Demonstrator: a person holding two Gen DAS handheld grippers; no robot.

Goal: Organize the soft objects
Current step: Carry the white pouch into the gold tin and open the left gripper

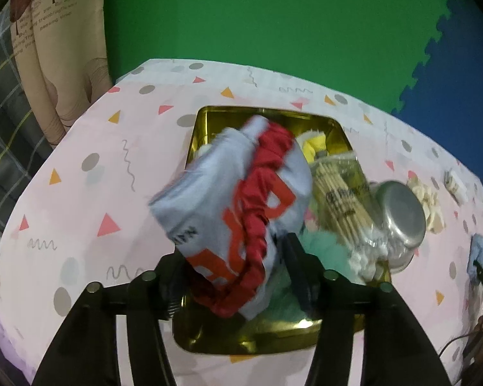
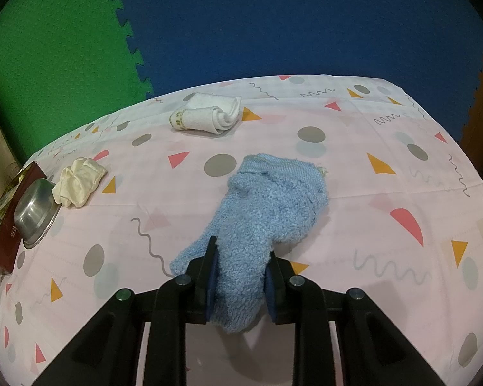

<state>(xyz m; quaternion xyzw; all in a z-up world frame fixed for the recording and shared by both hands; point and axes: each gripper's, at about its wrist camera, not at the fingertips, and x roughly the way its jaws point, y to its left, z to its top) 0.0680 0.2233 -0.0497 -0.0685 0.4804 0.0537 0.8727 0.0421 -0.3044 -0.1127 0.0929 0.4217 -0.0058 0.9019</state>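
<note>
A pale blue sock with orange lettering (image 1: 215,186), wrapped in a red scrunchie (image 1: 257,212), hangs blurred over the gold tin (image 1: 257,337). It sits between the fingers of my left gripper (image 1: 235,257), whose jaws stand apart and do not press it. The tin also holds a mint fluffy piece (image 1: 325,247) and a yellow cloth (image 1: 315,144). My right gripper (image 2: 241,276) is shut on a fluffy blue cloth (image 2: 267,212) whose far end lies on the tablecloth. A rolled white towel (image 2: 209,114) and a cream cloth (image 2: 79,186) lie further back.
A pack of bamboo sticks (image 1: 341,199) and an upturned steel bowl (image 1: 402,218) rest on the tin's right side. The bowl (image 2: 35,215) and the tin's dark red wall (image 2: 6,244) show at the left of the right wrist view. Green and blue foam mats back the table.
</note>
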